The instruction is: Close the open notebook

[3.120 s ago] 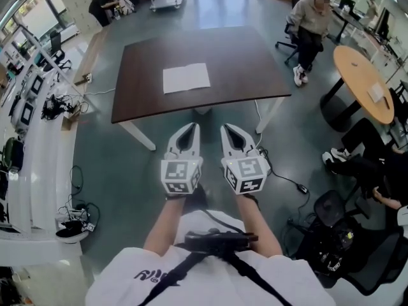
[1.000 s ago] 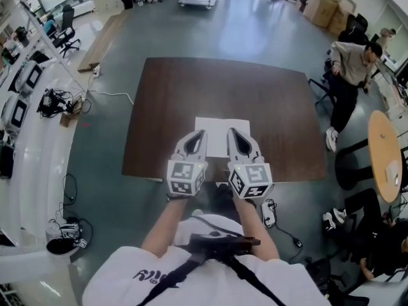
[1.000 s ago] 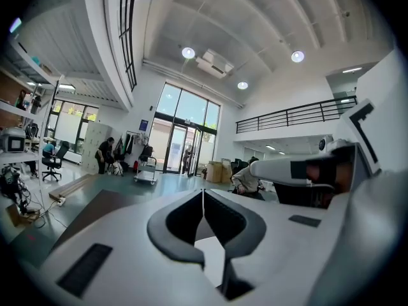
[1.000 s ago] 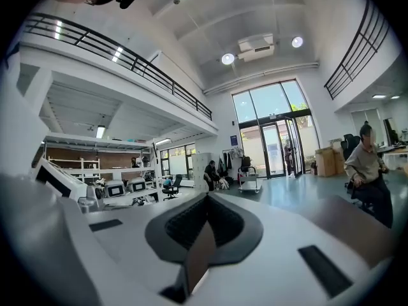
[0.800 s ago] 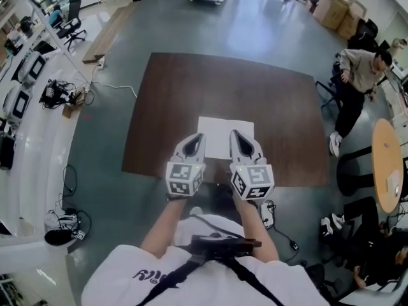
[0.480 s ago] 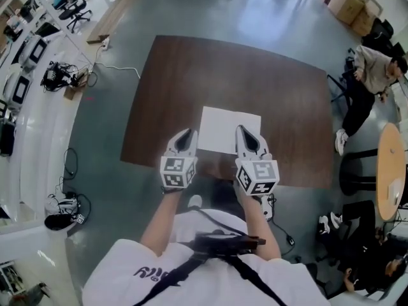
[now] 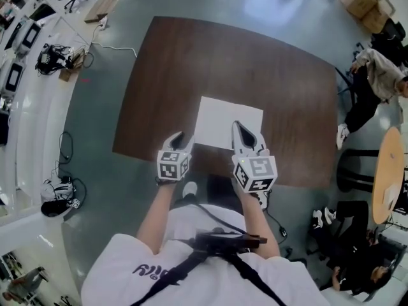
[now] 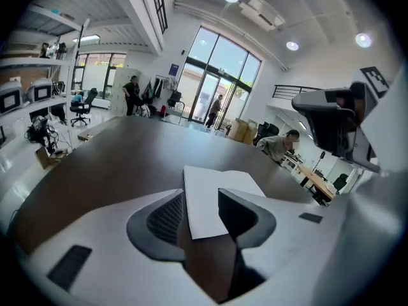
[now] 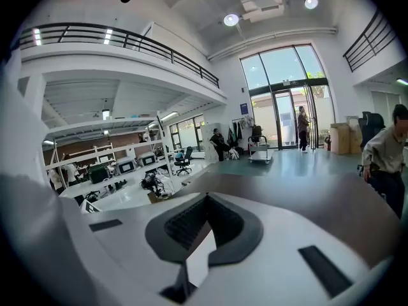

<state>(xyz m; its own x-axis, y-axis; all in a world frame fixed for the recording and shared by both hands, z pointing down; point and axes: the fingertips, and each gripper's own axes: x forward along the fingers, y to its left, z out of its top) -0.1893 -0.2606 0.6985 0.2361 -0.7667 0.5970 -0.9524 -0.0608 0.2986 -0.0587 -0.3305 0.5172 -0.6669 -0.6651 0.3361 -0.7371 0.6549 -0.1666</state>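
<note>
Currently, the left gripper's (image 7: 176,138) jaws have just been opening, nothing clamped, beside the notebook's (image 7: 223,116) near-left corner. The right gripper (image 7: 236,126) is held closed over its near edge. Wide table (image 7: 166,69) is seen around it.

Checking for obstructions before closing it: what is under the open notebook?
Only the dark table shows around the notebook; anything beneath its pages is covered.

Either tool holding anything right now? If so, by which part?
Nothing held. Left tool, jaws just been opening, points at the notebook without gripping it; right tool shut, empty.
</note>
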